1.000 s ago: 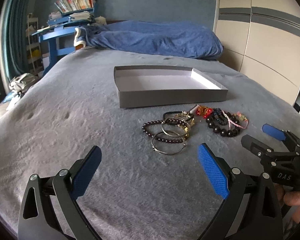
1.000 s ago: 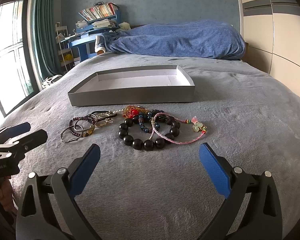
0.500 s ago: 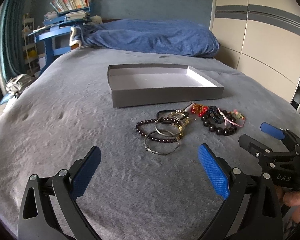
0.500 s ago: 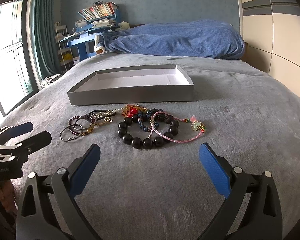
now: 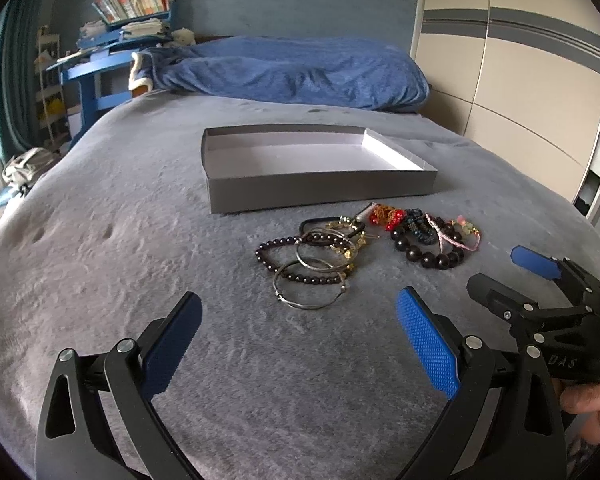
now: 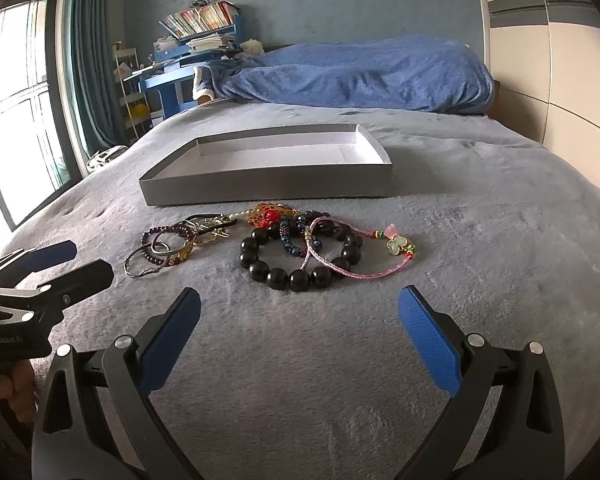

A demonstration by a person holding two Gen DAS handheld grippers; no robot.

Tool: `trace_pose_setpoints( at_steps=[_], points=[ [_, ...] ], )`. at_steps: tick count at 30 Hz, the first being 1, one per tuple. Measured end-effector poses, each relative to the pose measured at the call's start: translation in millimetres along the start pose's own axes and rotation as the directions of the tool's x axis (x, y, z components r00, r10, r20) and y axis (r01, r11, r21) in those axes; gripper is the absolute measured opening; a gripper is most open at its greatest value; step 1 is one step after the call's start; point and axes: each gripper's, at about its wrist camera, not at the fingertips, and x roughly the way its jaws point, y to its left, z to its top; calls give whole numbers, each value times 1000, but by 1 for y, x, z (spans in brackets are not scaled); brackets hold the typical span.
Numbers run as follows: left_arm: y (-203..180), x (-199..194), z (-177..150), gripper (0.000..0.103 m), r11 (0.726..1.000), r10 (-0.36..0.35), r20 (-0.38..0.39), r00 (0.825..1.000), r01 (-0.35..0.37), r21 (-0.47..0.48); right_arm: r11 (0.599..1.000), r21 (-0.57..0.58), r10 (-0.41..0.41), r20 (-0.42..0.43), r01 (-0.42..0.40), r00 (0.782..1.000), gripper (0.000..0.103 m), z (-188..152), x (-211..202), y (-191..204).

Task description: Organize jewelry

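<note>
A pile of jewelry lies on the grey bed cover in front of a shallow grey box [image 5: 320, 188] [image 6: 268, 188] with nothing in it. Silver bangles [image 5: 310, 286] [image 6: 146, 262] and a small dark bead strand [image 5: 268, 254] form the left heap. A big black bead bracelet [image 5: 432, 254] [image 6: 296, 268], a red and gold charm [image 6: 266, 214] and a pink cord bracelet [image 6: 352, 264] form the right heap. My left gripper [image 5: 298, 320] is open, just short of the bangles. My right gripper [image 6: 300, 316] is open, just short of the black beads. Both hold nothing.
A blue blanket [image 5: 292, 72] is bunched at the bed's far end. A blue desk with books [image 5: 112, 48] stands at the back left, a window with green curtains [image 6: 52, 92] to the left, wardrobe doors [image 5: 520, 80] to the right. A hand [image 5: 592, 404] grips the right tool.
The left gripper has swung slightly, so the box and jewelry sit further left and nearer in its view. The right gripper has crept a little closer to the black beads. Both stay open.
</note>
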Motion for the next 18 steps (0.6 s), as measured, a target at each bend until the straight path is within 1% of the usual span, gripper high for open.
trace_pose_setpoints(
  at_steps=[18],
  points=[
    [-1,2,-2,97,1000,12,-4,1000,-12,14,1000,4,2,-1,-2,1000,98,0,0,1]
  ],
)
